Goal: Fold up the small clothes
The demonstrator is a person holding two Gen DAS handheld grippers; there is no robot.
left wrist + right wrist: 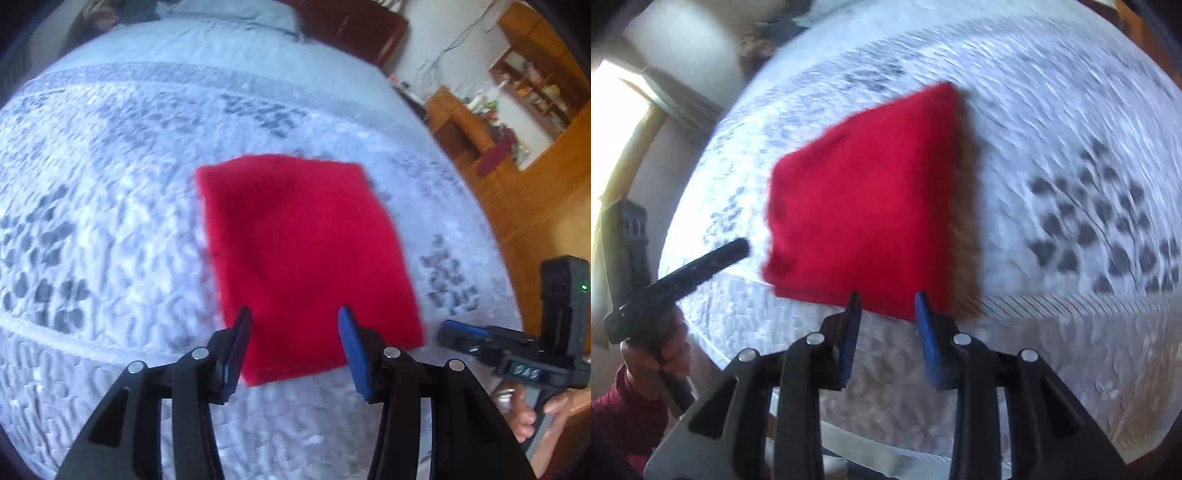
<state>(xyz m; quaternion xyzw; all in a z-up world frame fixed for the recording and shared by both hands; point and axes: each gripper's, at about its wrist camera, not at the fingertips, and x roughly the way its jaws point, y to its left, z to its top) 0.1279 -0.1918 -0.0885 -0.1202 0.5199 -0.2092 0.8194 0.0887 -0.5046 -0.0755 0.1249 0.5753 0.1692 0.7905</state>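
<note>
A red fleecy garment (303,254) lies folded into a flat rectangle on the white quilted bedspread (110,206). My left gripper (293,317) is open and empty, its blue-padded fingers hovering over the garment's near edge. In the right wrist view the same red garment (864,206) lies flat with a brownish fringe along its right side. My right gripper (886,297) is open and empty just above the near edge. The right gripper also shows in the left wrist view (465,330) at the garment's right. The left gripper shows in the right wrist view (738,245) at the garment's left.
The bedspread (1071,129) has grey leaf patterns. A grey pillow (236,14) and dark headboard (354,33) are at the far end. Wooden shelves (532,85) and a wooden cabinet stand right of the bed. A bright window (617,122) is at left.
</note>
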